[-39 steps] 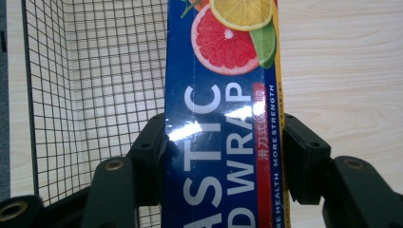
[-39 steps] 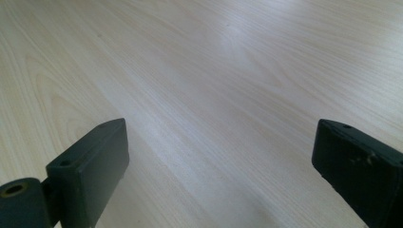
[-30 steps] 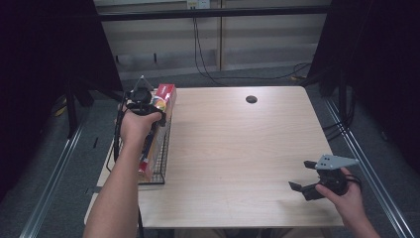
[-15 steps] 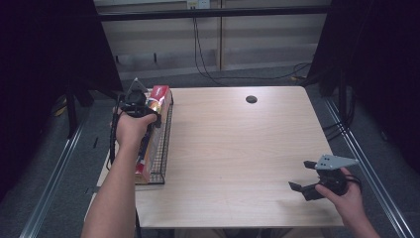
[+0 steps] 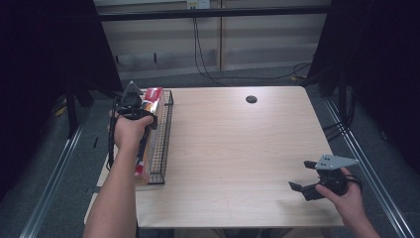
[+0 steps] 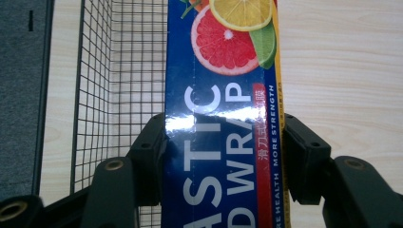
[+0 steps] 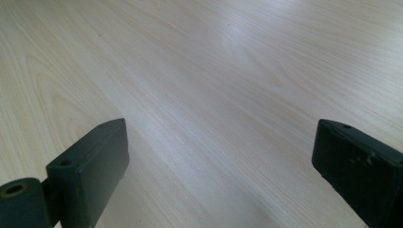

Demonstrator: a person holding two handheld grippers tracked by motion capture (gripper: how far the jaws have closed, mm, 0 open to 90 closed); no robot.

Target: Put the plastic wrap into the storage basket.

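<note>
A long blue plastic wrap box [image 6: 223, 118] with citrus pictures sits between the jaws of my left gripper [image 6: 223, 137], which is shut on its two long sides. In the high view this gripper [image 5: 134, 110] is at the table's left edge. There the box [image 5: 151, 99] runs lengthwise along a black wire basket [image 5: 166, 144]. Whether the box rests in the basket I cannot tell. The basket mesh [image 6: 123, 71] lies under and left of the box. My right gripper [image 5: 300, 174] stands open near the front right corner, its jaws [image 7: 218, 156] wide apart over bare wood.
The light wooden table [image 5: 237, 148] has a round dark cable hole [image 5: 251, 99] near its far edge. Dark floor and metal rails flank both sides. Cables hang at the back wall.
My left gripper, with the box in it, has shifted slightly to the left along the basket. The right gripper has kept still.
</note>
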